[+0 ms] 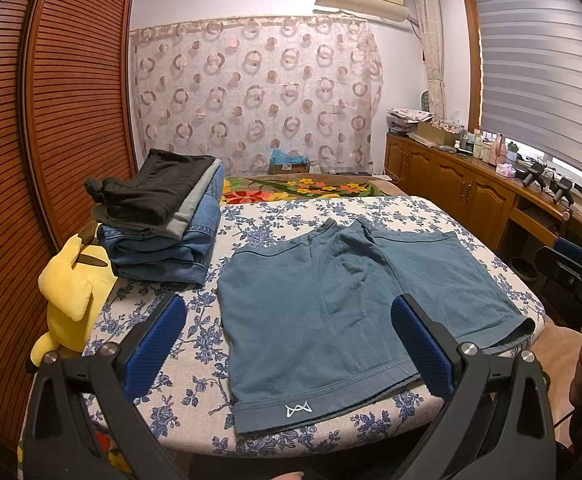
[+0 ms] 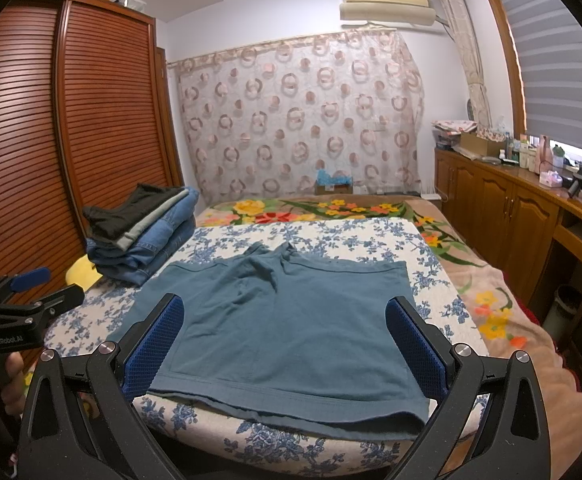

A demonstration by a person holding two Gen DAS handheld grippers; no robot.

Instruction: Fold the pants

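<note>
Where the floral blue-and-white cover (image 1: 195,344) tops the near end of the bed, one pair of teal shorts (image 1: 331,300) lies spread flat, both legs side by side and unfolded. Fabric: soft knit, matte, with light creases gathered at the crotch near the far edge. Hems: wide stitched bands along the near edge; the right leg's hem reaches the cover's right edge and gapes open slightly. Marking: a small white zigzag logo (image 1: 298,409) on the hem band of the left leg.

Left tool (image 1: 289,342): jaws wide apart, blue pads (image 1: 157,344) showing, holding nothing, hovering over the near edge of the shorts at the left leg.

Right tool (image 2: 285,342): likewise spread wide and empty, poised above the near hem of the right leg.

Beside the shorts, to the left on the bed: a stack of folded garments (image 1: 163,220), black on top, grey beneath, denim at the base. A yellow plush toy (image 1: 71,300) sits at the stack's near left corner. Beyond the cover, a flowered blanket (image 2: 331,208) runs toward a curtain with ring print (image 1: 255,92).
</note>
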